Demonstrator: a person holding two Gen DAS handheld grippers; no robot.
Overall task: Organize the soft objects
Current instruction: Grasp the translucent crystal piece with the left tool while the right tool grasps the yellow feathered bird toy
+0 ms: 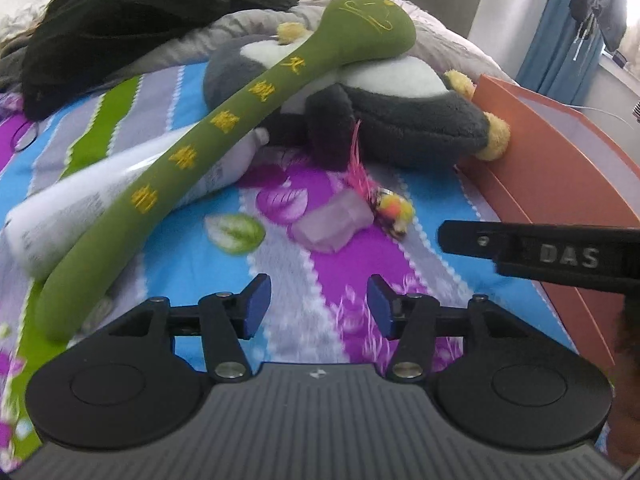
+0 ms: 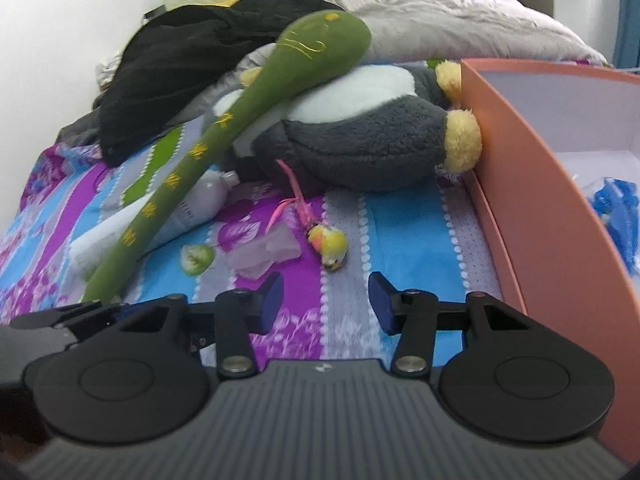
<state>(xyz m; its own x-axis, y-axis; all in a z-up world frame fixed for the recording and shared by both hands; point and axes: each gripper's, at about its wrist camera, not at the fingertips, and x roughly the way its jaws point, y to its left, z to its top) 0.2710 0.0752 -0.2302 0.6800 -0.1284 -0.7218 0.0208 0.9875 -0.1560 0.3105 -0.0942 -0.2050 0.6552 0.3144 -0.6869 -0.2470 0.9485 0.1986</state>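
Beside the orange box, nearly everything is unsorted: the grey plush penguin leans against its wall, the green plush snake lies across the penguin, and the little feathered bird toy sits nearer. Left gripper and right gripper hover half-open, holding nothing.

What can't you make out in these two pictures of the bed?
- White tube, left wrist view: its label is blurred and crossed by the green plush snake.
- Orange box, right wrist view: cut off by the right edge; the blue thing inside is unidentifiable.
- Grey plush: its face is hidden under the snake.
- Black clothing: shape unclear.
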